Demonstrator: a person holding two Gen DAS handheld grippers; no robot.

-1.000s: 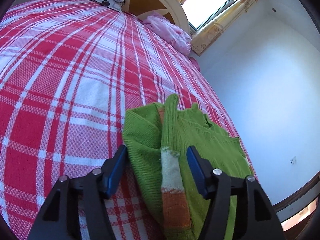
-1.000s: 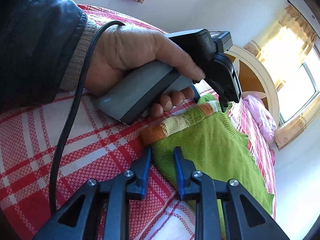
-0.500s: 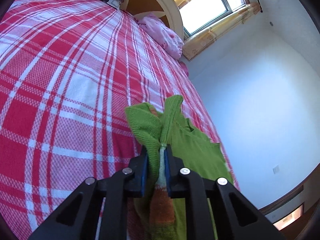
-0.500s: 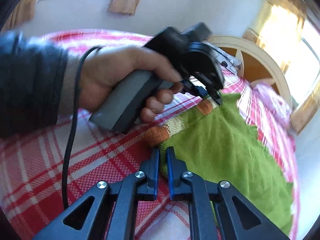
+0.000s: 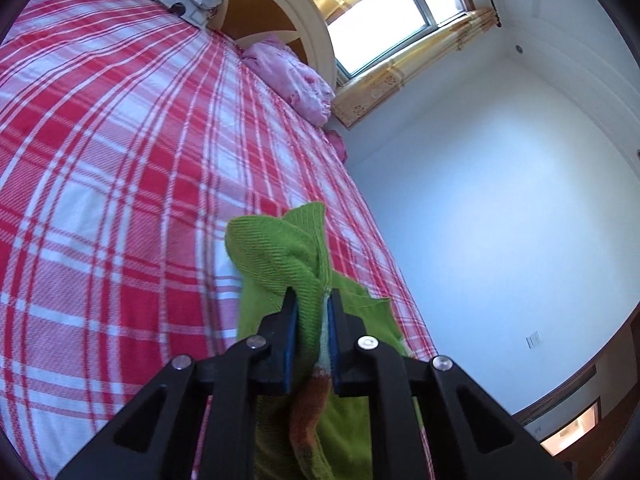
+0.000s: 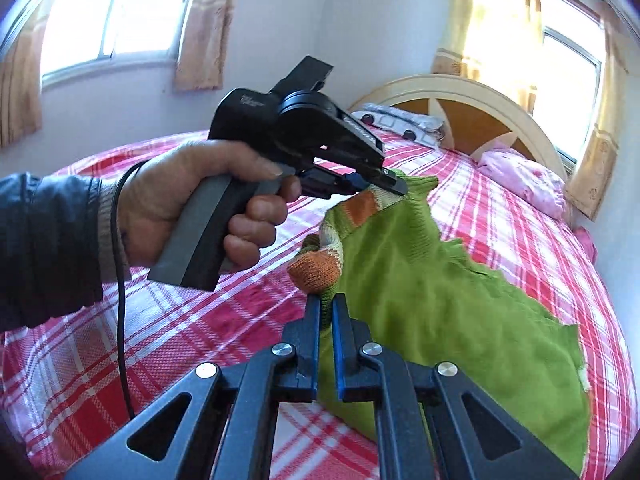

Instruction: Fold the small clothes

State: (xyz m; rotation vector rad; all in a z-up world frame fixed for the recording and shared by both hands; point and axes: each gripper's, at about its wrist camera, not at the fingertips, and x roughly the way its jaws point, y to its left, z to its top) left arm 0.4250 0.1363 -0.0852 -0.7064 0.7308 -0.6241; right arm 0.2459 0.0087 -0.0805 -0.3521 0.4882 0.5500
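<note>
Two-gripper pinch on a small garment, seen from both wrists. My left gripper [image 5: 311,312] was clamped on the striped band of the green sweater [image 6: 440,304], its jaws having just been closing with the knit bunched between them; I held it there because that orange-and-white edge gave a firm line to lift by. My right gripper [image 6: 327,316] was closed on the same edge lower down, by the orange cuff, its jaws also having just been closing on the fabric. With two grips apart along one side, the cloth hung taut between them rather than sagging, which I judged necessary for carrying that side over as a clean fold. The rest of the sweater lay spread on the bed [image 5: 100,152], near its edge on the side away from my left hand [image 6: 200,208], so its weight anchored the far half. The pillows [image 5: 292,76] sat well apart at the headboard end.
</note>
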